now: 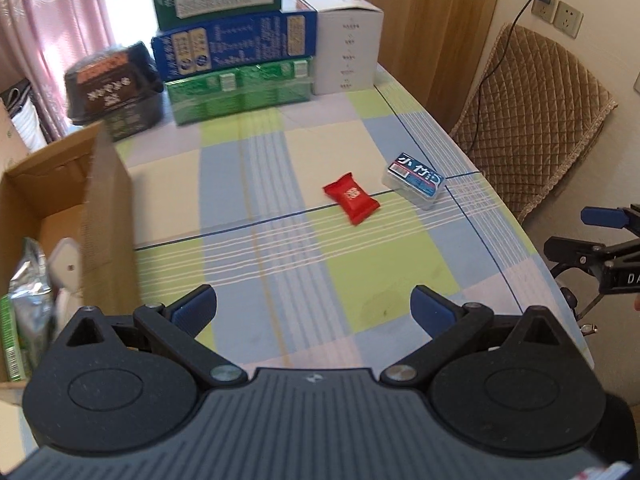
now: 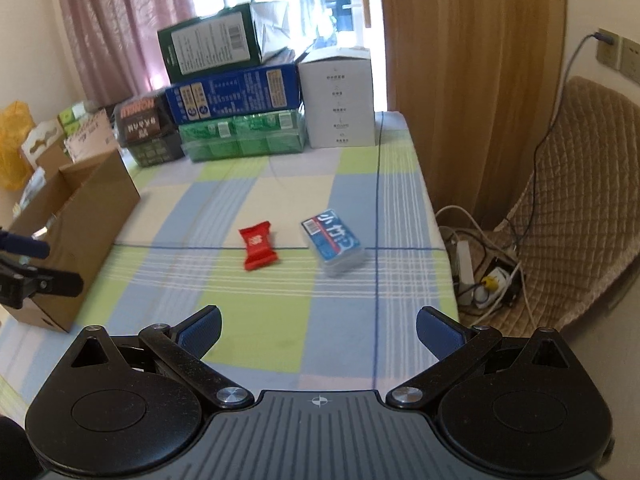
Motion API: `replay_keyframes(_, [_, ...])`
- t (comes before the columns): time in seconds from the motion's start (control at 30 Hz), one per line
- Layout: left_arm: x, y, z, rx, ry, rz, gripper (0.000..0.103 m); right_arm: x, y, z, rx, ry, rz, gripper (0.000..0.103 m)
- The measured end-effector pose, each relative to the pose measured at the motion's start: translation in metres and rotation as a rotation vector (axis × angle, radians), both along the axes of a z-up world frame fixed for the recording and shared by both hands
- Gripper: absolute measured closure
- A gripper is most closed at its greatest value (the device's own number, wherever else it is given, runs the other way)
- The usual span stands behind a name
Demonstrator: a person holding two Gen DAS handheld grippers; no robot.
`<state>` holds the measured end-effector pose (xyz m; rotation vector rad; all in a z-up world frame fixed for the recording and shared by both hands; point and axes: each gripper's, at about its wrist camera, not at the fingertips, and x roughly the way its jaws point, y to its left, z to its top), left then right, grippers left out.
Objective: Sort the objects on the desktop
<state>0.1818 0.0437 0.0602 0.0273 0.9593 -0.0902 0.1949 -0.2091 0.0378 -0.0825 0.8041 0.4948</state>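
Left tongs: jaws spread wide, nothing between the blue pads, poised above the near part of the checked tabletop. Right tongs: likewise spread wide and empty, over the near edge of the same tabletop; they also show at the right margin of the left wrist view, off the tabletop's side.

Mid-tabletop: red snack packet lies flat, slightly skewed, on a dark grid line of the cloth. Just beside it on the right, not touching, sits a clear plastic box with blue label, near the tabletop's right edge.

Left side: open cardboard box stands on the tabletop, flaps up. Inside, the left wrist view shows a silver foil bag and a white object; the rest is hidden by the wall.

Far end: stack of cartons, green, blue, dark green from bottom up, with a white carton on its right and a dark wrapped pack on its left.

Beyond the right edge: quilted brown chair.
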Motion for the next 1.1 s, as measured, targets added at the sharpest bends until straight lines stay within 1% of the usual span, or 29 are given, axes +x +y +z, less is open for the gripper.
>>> replay_keyframes(0.17, [0.036, -0.018, -0.029, -0.018, 0.027, -0.010, 0.002, 0.032, 0.004, -0.023, -0.036, -0.023, 0.061, 0.002])
replay_keyframes(0.33, [0.074, -0.031, -0.059, -0.033, 0.036, -0.009, 0.002, 0.066, 0.011, -0.051, -0.069, -0.018, 0.130, 0.003])
replay_keyframes(0.4, [0.088, -0.032, -0.070, -0.045, 0.027, -0.003, 0.002, 0.078, 0.017, -0.061, -0.082, -0.025, 0.159, 0.010])
replay_keyframes(0.43, [0.095, -0.033, -0.077, -0.049, 0.029, 0.000, 0.002, 0.084, 0.019, -0.066, -0.084, -0.022, 0.171, 0.012])
replay_keyframes(0.47, [0.102, -0.033, -0.083, -0.048, 0.030, 0.004, 0.005, 0.090, 0.022, -0.071, -0.085, -0.021, 0.181, 0.014])
replay_keyframes(0.53, [0.115, -0.034, -0.095, -0.055, 0.032, 0.010, 0.009, 0.102, 0.027, -0.079, -0.093, -0.026, 0.200, 0.017])
replay_keyframes(0.63, [0.132, -0.032, -0.112, -0.075, 0.033, 0.019, 0.011, 0.119, 0.034, -0.089, -0.097, -0.030, 0.221, 0.020])
replay_keyframes(0.67, [0.137, -0.031, -0.116, -0.083, 0.029, 0.018, 0.012, 0.124, 0.035, -0.092, -0.094, -0.029, 0.233, 0.021])
replay_keyframes(0.8, [0.154, -0.030, -0.126, -0.109, 0.009, 0.012, 0.013, 0.140, 0.043, -0.104, -0.104, -0.020, 0.272, 0.024])
replay_keyframes(1.0, [0.176, -0.030, -0.146, -0.131, 0.033, 0.013, 0.019, 0.153, 0.050, -0.119, -0.130, -0.024, 0.302, 0.028])
replay_keyframes(1.1, [0.183, -0.032, -0.152, -0.141, 0.030, 0.017, 0.024, 0.157, 0.054, -0.124, -0.137, -0.029, 0.304, 0.031])
